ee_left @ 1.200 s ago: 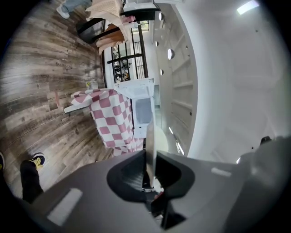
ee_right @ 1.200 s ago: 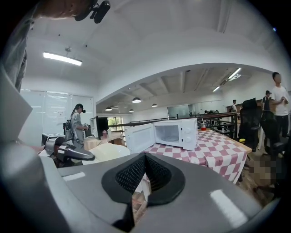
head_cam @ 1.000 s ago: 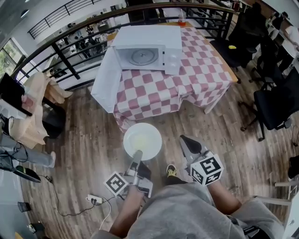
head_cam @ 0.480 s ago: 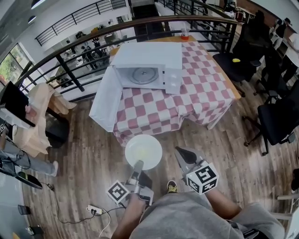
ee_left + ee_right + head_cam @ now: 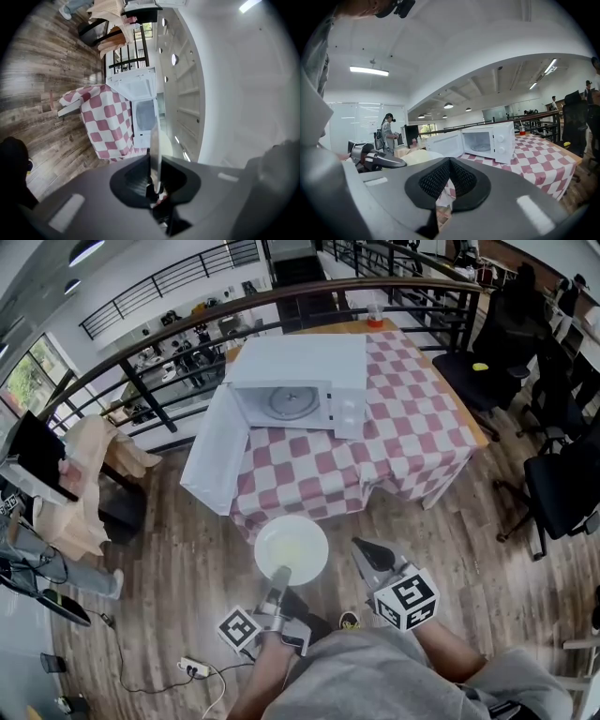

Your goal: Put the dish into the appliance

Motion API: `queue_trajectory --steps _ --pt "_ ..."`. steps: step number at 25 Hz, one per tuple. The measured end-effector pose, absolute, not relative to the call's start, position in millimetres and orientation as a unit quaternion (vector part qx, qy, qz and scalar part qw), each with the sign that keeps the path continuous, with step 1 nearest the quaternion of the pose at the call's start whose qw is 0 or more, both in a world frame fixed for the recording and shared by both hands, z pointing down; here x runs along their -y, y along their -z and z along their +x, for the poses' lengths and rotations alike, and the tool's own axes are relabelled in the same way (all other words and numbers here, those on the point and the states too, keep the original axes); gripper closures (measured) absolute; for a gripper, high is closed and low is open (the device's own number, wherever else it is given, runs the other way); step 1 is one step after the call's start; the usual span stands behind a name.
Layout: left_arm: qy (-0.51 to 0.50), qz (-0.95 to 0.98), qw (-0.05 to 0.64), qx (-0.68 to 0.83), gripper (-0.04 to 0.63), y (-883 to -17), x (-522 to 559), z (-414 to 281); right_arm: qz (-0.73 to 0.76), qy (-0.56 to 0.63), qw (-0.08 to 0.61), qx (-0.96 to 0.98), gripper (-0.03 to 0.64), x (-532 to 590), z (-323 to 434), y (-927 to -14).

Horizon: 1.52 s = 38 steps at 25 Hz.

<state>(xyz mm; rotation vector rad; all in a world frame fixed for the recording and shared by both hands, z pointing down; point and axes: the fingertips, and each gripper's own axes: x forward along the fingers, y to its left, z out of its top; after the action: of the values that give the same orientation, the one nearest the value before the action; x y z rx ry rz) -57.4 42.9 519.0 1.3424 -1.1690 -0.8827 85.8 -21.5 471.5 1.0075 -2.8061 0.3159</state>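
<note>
Dish: a white round dish (image 5: 292,547), face up and level. It sits over the wooden floor (image 5: 178,549) just on the near side of the counter (image 5: 412,418), in front of the person and outside the microwave (image 5: 305,357).
Left hand-held gripper (image 5: 279,577): clenched on the near rim of the dish. The left gripper view shows the rim edge-on, pinched between the two pads.
Left hand pose: it reaches forward from the person towards the counter, about level and rolled onto its side. Its marker cube (image 5: 238,630) lies to the near left of the jaws. The forearm comes up from the bottom of the head view.
Right hand-held gripper (image 5: 367,554): clenched on nothing, the jaw tips meeting with no object between them.
Right hand pose: it is just right of the dish and apart from it, aimed forward at the counter and tipped a little downward. Its marker cube (image 5: 406,599) sits on the near side of the jaws.
Microwave: white, standing on the far left part of the counter. Its door (image 5: 214,451) is swung wide open to the left, and the turntable (image 5: 291,401) shows in the cavity.
Counter: covered by a red-and-white checked cloth (image 5: 309,474) that hangs over the near edge.
Cup (image 5: 375,317): at the far edge of the counter, well apart from the microwave.
Surroundings: a black railing (image 5: 169,343) runs beyond the counter, and office chairs (image 5: 562,484) stand at the right.
</note>
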Motion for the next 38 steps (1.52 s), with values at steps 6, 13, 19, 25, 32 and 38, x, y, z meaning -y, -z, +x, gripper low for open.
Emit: queue_trajectory --steps 6,13,19,25,32,38 --pt "0.371 0.568 0.546 0.491 0.557 -520.6 -40.1 -55.2 0.333 -0.106 0.067 0.934 0.618 22.6 85.6 -472.0" --pt "0.374 0.567 0.547 0.489 0.555 -521.8 -31.4 -56.6 0.332 -0.107 0.070 0.935 0.618 27.6 84.5 -476.5" --pt "0.374 0.567 0.549 0.488 0.555 -526.7 -10.9 -60.7 0.331 -0.109 0.071 0.935 0.618 44.7 79.7 -481.0" --pt "0.375 0.573 0.548 0.481 0.556 -527.6 28.8 -70.6 0.333 -0.107 0.072 0.934 0.620 76.1 69.5 -482.8" --pt "0.372 0.578 0.543 0.482 0.556 -525.6 82.6 -91.3 0.329 -0.104 0.073 0.936 0.618 123.9 46.5 -484.1" --pt "0.368 0.576 0.546 0.484 0.557 -524.9 127.5 -110.3 0.325 -0.106 0.080 0.936 0.618 165.8 22.2 -482.0"
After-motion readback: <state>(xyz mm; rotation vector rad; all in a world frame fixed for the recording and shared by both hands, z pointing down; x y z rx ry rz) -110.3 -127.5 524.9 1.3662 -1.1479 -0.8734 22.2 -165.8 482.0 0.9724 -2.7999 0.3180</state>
